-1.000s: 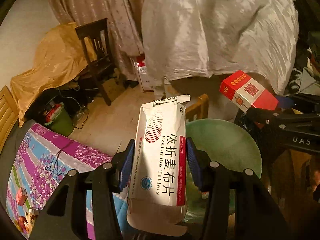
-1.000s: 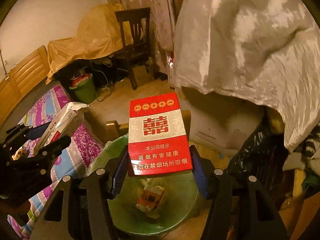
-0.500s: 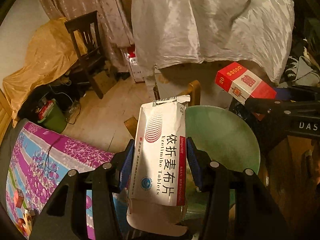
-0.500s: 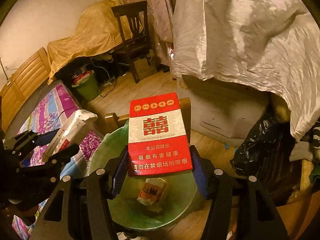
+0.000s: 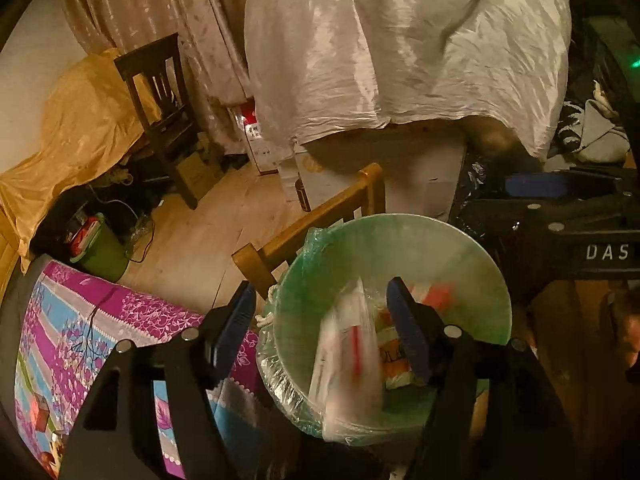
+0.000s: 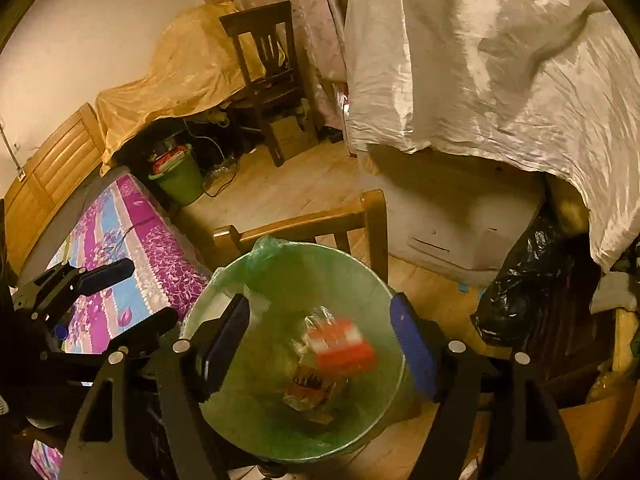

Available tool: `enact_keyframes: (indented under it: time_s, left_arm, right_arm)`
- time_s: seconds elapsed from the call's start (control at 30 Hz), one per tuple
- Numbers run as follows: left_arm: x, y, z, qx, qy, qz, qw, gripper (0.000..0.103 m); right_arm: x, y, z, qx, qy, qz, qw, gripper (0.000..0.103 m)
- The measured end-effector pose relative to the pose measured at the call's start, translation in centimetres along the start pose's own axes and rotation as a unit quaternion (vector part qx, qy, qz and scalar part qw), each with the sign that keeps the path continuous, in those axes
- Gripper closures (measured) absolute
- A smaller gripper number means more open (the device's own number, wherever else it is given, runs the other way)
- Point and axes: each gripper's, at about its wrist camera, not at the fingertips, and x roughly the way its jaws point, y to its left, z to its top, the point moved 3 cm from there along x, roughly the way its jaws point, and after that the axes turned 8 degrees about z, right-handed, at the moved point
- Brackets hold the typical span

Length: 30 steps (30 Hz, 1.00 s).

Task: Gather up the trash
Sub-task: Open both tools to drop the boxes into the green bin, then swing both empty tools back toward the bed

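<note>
Both grippers sit over the green bin [image 5: 472, 264] w/ nothing between their fingers. Left gripper [image 5: 322, 320] has its jaws spread wide apart; right below the gap a white medicine box [image 5: 344, 356] shows as a motion-blurred streak inside the bin – white w/ a red stripe, tilted roughly upright, not touching either finger. Right gripper [image 6: 322, 336] is likewise spread apart, and a red-and-white cigarette pack [image 6: 346, 346] is blurred in the bin under it, clear of both pads, above some other packaging [image 6: 310, 392] lying at the bottom. The bin is lined w/ a thin green plastic bag [image 6: 272, 246] folded over the rim. It stands just beside a wooden chair back [image 6: 312, 222] and next to a bed w/ a purple floral cover [image 6: 132, 236]. Further back – a dark wooden chair [image 6: 264, 76], a small green bucket [image 6: 180, 182] on the wood floor, and a big white sheet [image 6: 500, 64] draped over furniture. A black plastic bag [image 6: 532, 280] sits right of the bin.
</note>
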Motion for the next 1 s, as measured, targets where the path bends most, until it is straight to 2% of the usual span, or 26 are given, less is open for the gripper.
enact_keyframes:
  time_s: [0.3, 0.47, 0.57, 0.67, 0.77, 0.87, 1.0]
  left_arm:
    - [-0.3, 0.4, -0.2, -0.007, -0.004, 0.007, 0.9999, 0.038]
    - [-1.2, 2.5, -0.7, -0.038, -0.009, 0.022, 0.9990, 0.038]
    - [-1.9, 5.1, -1.8, -0.074, -0.012, 0.042, 0.9963, 0.038]
    - [-2.8, 8.6, -3.8, -0.110, -0.012, 0.083, 0.9904, 0.038]
    - [-4.1, 12.8, -6.5, -0.147, -0.008, 0.132, 0.9803, 0.038]
    - [-5.6, 17.6, -9.8, -0.185, 0.002, 0.188, 0.9647, 0.038]
    - [-7.9, 23.9, -15.6, -0.251, 0.035, 0.246, 0.9357, 0.038]
  right_arm:
    - [0.1, 0.1, 0.1, -0.006, -0.004, -0.004, 1.000, 0.031]
    - [-0.6, 1.4, 0.6, -0.016, -0.034, 0.010, 0.999, 0.031]
    - [-1.1, 3.5, 0.8, -0.041, -0.059, 0.016, 0.997, 0.031]
    - [-1.2, 6.4, 1.0, -0.065, -0.089, 0.028, 0.993, 0.031]
    - [-0.7, 9.9, 1.1, -0.087, -0.105, 0.057, 0.989, 0.031]
    - [0.8, 14.7, 1.1, -0.118, -0.098, 0.094, 0.984, 0.031]
    - [3.7, 22.1, 0.5, -0.154, -0.065, 0.163, 0.972, 0.031]
